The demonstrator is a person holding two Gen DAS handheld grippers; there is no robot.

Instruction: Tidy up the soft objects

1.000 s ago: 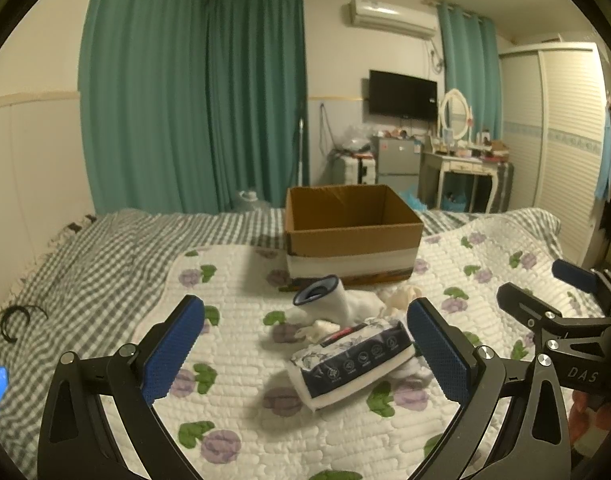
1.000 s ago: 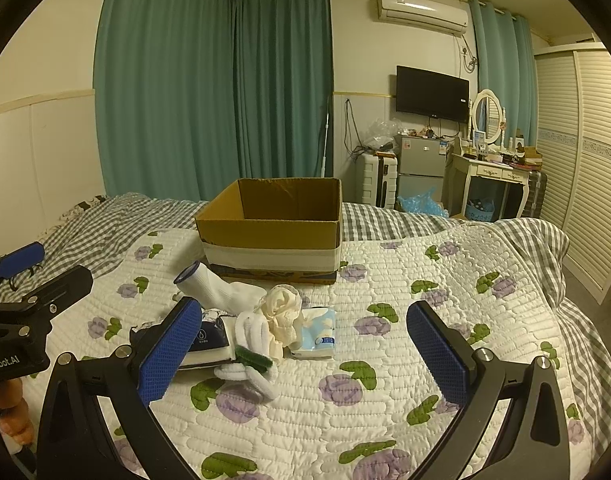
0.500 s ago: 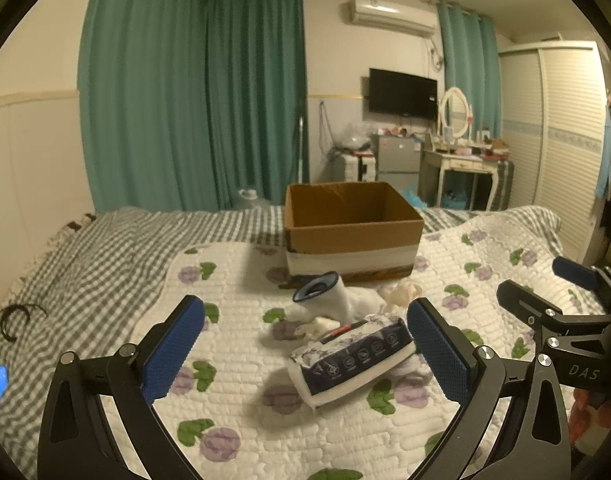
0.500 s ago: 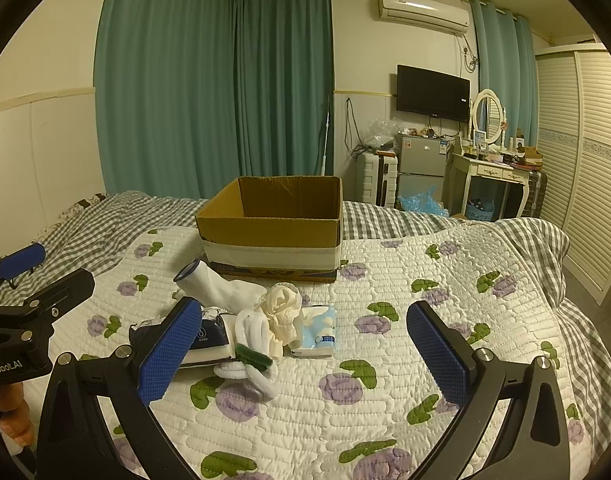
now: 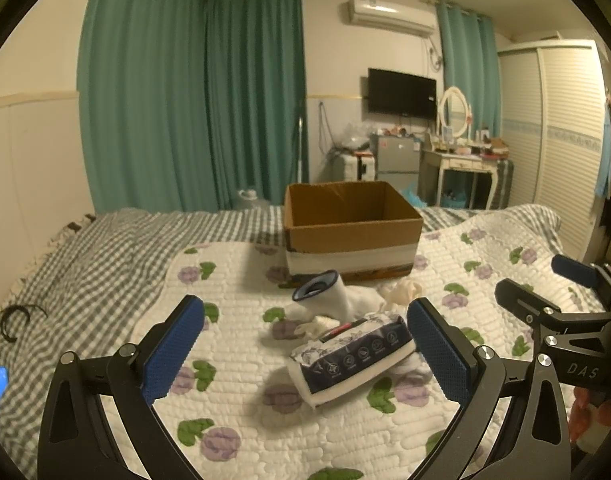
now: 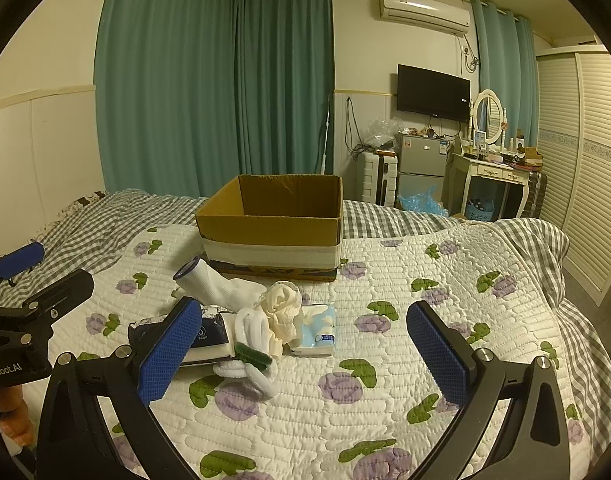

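Observation:
A heap of soft things lies on the flowered quilt in front of an open cardboard box (image 5: 351, 232) (image 6: 273, 226). The heap holds a dark-wrapped tissue pack (image 5: 351, 358) (image 6: 209, 338), a white sock with a blue cuff (image 5: 325, 296) (image 6: 217, 284), a cream cloth bundle (image 6: 281, 312), a small blue-and-white tissue pack (image 6: 315, 330) and white loops with a green piece (image 6: 251, 354). My left gripper (image 5: 305, 350) hovers open just short of the dark pack. My right gripper (image 6: 303, 354) is open too, over the heap's right side, holding nothing.
The flowered quilt (image 6: 405, 320) lies on a grey checked bedspread (image 5: 85, 264). A black hair band (image 5: 13, 320) lies at the far left. Beyond the bed stand green curtains (image 6: 225, 92), a small fridge (image 6: 421, 168), a suitcase (image 6: 375, 180) and a dressing table (image 6: 493, 176); a louvred wardrobe (image 6: 585, 160) lines the right wall.
Both views have shifted only slightly; the heap and box look a touch farther in the left wrist view. Nothing was grasped or let go.

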